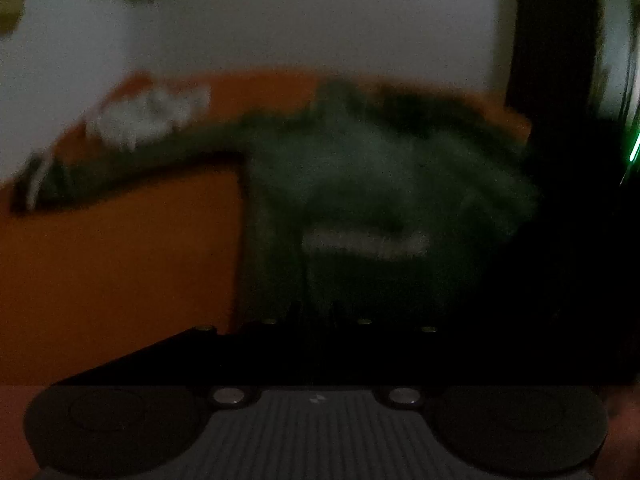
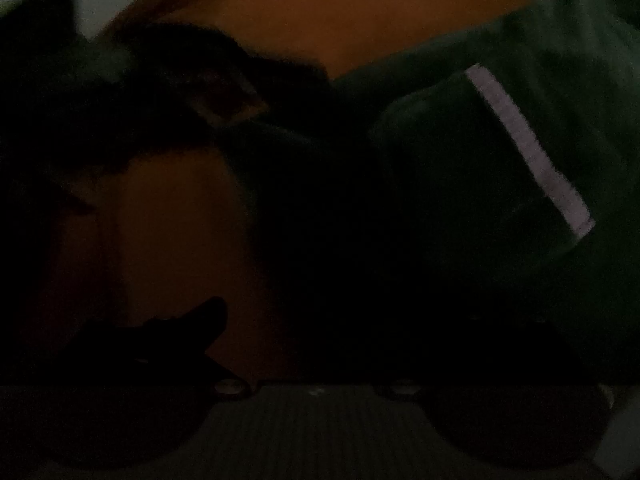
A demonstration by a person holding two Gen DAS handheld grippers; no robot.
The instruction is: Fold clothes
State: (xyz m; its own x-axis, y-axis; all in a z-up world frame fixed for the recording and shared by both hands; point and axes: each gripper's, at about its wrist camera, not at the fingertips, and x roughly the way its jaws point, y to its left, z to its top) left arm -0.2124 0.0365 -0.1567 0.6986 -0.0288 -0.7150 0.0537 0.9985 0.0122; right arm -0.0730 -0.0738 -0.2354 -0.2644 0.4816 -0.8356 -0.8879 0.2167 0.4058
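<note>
Directly ahead of the left gripper (image 1: 316, 320), the dark green garment (image 1: 360, 168) lies on the orange table (image 1: 120, 264), its long axis running left to right. Those fingers look nearly closed with cloth between them, though blur hides the grip. Too dark to judge the right gripper (image 2: 312, 344), with the garment ahead-right.
</note>
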